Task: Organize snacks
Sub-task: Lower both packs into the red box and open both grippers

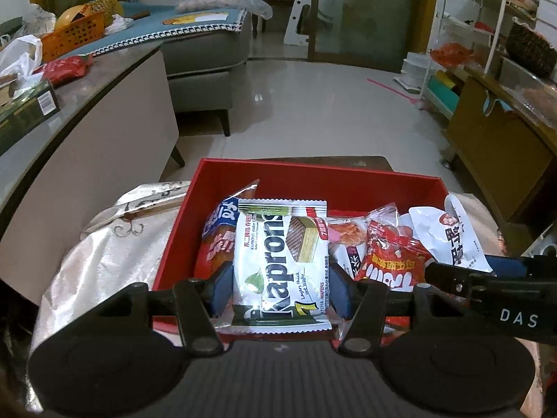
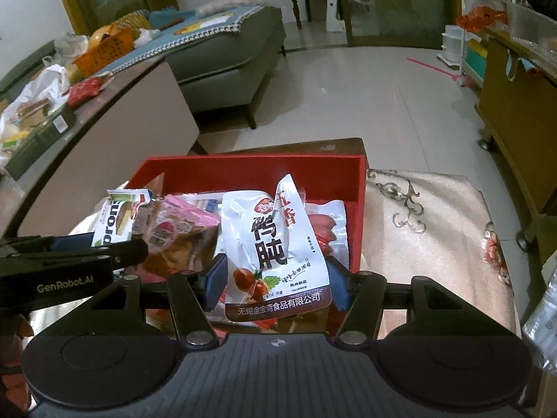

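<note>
The left gripper [image 1: 280, 287] holds a white Kaprons wafer packet [image 1: 280, 261] clamped between its blue pads, above the near edge of the red box [image 1: 313, 181]. The right gripper [image 2: 276, 284] grips a white pouch with Chinese print [image 2: 275, 244] over the same box, which already contains several snack packets and stands on a pale embroidered cloth [image 2: 428, 244].

Kaprons wafer pack [image 1: 278, 264]: white-green, upright, label facing camera, lower centre of left wrist view, over the red box [image 1: 313, 181]. White pouch [image 2: 275, 250] with black Chinese print: upright, lower centre of right wrist view, top corner folded. Red box open-topped, holding red crinkly packet [image 1: 390, 261], pink-labelled clear bag [image 2: 174, 230], blue-red bag [image 1: 219, 237], jumbled together.
</note>
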A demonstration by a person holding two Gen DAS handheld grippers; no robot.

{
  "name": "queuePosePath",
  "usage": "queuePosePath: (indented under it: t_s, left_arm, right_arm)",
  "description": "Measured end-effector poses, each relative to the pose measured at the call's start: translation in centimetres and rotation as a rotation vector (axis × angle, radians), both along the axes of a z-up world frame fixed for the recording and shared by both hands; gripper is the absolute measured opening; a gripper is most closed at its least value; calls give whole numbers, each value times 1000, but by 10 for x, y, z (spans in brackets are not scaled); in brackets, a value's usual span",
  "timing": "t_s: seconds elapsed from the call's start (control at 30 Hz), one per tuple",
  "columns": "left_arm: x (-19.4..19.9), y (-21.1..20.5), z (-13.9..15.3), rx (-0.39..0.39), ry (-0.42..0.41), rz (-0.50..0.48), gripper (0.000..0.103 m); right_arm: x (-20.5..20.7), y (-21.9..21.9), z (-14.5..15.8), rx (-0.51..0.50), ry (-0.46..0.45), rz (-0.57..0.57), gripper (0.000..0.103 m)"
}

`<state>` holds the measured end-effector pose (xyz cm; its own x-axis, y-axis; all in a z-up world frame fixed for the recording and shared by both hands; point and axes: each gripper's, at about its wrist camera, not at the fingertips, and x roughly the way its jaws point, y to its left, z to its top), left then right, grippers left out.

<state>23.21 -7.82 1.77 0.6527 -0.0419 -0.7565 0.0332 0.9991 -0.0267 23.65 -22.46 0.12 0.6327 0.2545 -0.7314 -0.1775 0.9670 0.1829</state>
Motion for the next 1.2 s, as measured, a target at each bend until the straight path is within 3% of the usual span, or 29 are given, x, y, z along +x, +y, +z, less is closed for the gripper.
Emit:
queuePosePath:
  t_s: [0.57,0.7,0.83,1.2]
  left_arm:
    - [20,-12,-18,26,35,0,51]
    - [21,-13,-17,39,40,-5,56]
    - [19,-12,-13,66,32,0,58]
    - [1,9,12,13,-2,45,62]
  right_arm:
    - [18,-1,-14,-24,27,6,69]
    - [17,-3,-11,-20,24,1,69]
    - [14,-4,-5,-14,7,-6,70]
    - [-7,0,19,18,-40,-8,73]
